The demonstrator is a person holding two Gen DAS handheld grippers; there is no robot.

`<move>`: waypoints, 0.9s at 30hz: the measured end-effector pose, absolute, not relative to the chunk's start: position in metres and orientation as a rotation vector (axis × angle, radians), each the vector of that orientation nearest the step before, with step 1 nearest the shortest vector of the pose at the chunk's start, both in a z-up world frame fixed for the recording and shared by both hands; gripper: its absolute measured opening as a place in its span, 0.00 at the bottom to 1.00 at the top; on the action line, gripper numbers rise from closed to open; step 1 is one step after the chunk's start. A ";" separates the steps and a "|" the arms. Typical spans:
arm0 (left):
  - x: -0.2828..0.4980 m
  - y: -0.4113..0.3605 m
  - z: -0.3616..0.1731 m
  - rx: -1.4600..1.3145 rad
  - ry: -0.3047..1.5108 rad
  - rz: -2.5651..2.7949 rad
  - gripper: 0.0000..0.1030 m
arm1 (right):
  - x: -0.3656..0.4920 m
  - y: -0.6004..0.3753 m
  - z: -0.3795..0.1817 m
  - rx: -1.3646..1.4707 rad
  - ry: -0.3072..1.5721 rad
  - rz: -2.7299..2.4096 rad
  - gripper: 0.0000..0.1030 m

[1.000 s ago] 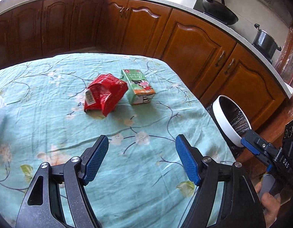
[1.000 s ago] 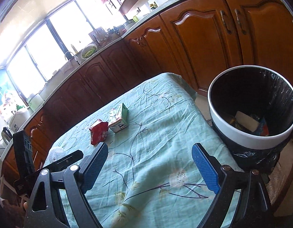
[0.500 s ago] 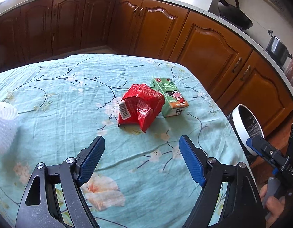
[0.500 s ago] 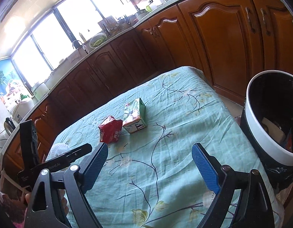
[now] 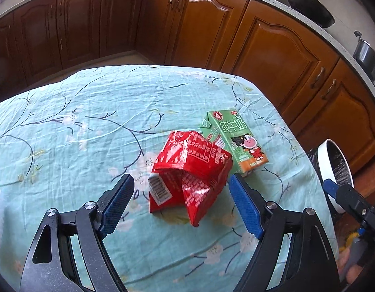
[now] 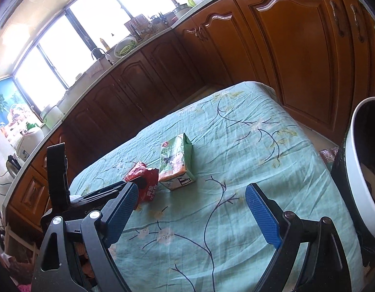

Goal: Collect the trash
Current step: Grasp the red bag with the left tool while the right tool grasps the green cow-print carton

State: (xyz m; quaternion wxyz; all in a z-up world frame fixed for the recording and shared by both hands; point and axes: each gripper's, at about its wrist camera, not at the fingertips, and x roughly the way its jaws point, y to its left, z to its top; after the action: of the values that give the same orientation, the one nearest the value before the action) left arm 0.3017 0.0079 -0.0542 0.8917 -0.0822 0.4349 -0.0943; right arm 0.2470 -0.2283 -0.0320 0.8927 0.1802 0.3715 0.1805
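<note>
Left gripper (image 5: pixel 181 206) is the nearer one: red wrapper (image 5: pixel 187 170) lies dead ahead at 12 o'clock, its crumpled lower end already sitting in the gap between the two blue pads (image 5: pixel 117 204), neither pad touching it. Jaws spread and empty, wide enough to straddle the wrapper. Wrapper's long axis runs roughly from 11 to 5 o'clock, so a closing pinch would likely cross its short side. Green carton (image 5: pixel 233 141) lies just beyond, at about 1 o'clock, touching or overlapping the wrapper's far edge; its long axis also points 11 to 5. Both sit on the tablecloth (image 5: pixel 66 146). Bin (image 5: pixel 333 168) at 3 o'clock, off the table edge. Right gripper (image 6: pixel 191 209) also released, nothing between its pads; from it the carton lies at 12 o'clock and the wrapper at 11, both farther off; bin at 3 o'clock. Versus a second ago: wrapper was well ahead of the left pads, now between them; left jaws stand a bit wider; right view has swung off the bin toward the table.
</note>
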 end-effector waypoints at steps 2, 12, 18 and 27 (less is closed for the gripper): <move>0.309 0.006 -0.057 -0.160 0.901 -0.197 0.80 | 0.253 -0.223 -0.031 0.366 0.774 0.382 0.89; 0.293 0.028 -0.065 -0.176 0.898 -0.224 0.37 | 0.291 -0.173 -0.041 0.231 0.810 0.437 0.86; 0.263 0.044 -0.058 -0.233 0.888 -0.218 0.37 | 0.322 -0.143 -0.060 0.109 0.862 0.412 0.64; 0.237 0.040 -0.050 -0.201 0.860 -0.203 0.37 | 0.291 -0.160 -0.054 0.123 0.843 0.402 0.47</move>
State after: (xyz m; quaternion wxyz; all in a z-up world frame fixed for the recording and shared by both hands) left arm 0.2368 0.0402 -0.0498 0.8991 -0.0973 0.4153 -0.0982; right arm 0.2913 -0.1597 -0.0539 0.8912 0.0594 0.4059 0.1938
